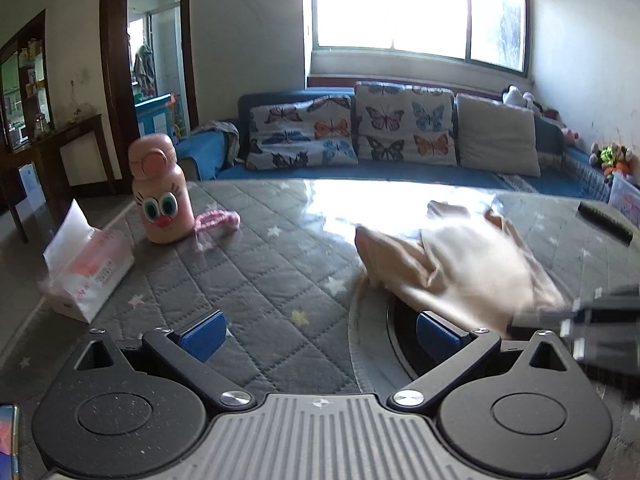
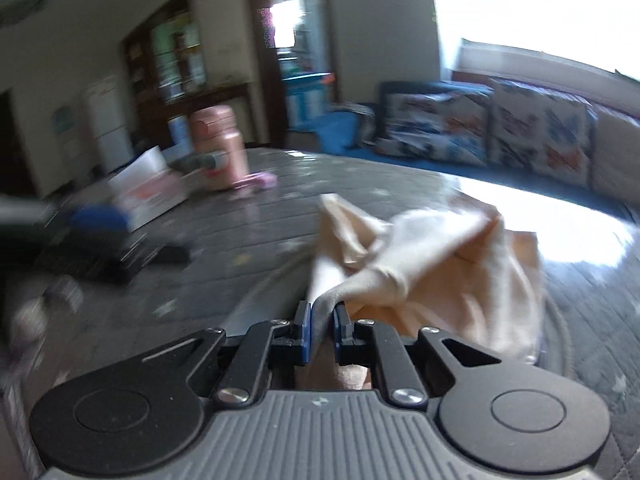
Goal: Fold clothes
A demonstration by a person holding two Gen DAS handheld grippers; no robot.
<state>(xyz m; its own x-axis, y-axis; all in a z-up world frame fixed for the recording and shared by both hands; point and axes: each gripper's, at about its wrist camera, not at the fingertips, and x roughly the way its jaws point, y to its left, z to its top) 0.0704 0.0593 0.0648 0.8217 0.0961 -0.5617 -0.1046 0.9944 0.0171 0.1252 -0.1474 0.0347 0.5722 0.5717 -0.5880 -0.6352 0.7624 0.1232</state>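
Note:
A pale peach garment (image 1: 460, 264) lies bunched on the grey quilted table cover (image 1: 248, 264), right of centre in the left wrist view. My left gripper (image 1: 320, 334) stands open over the cover, its blue pads (image 1: 204, 334) wide apart with nothing between them; the cloth's near edge lies just past the right pad. In the right wrist view my right gripper (image 2: 322, 322) is shut on a fold of the same peach garment (image 2: 432, 264), which bunches up and trails away from the pads. The right gripper's body shows blurred at the right edge of the left wrist view.
A pink cartoon-face bottle (image 1: 160, 192) and a pink cord (image 1: 218, 220) stand at the table's back left. A tissue box (image 1: 88, 276) sits at the left edge, a black remote (image 1: 606, 222) at the far right. A blue sofa with butterfly cushions (image 1: 352, 132) runs behind.

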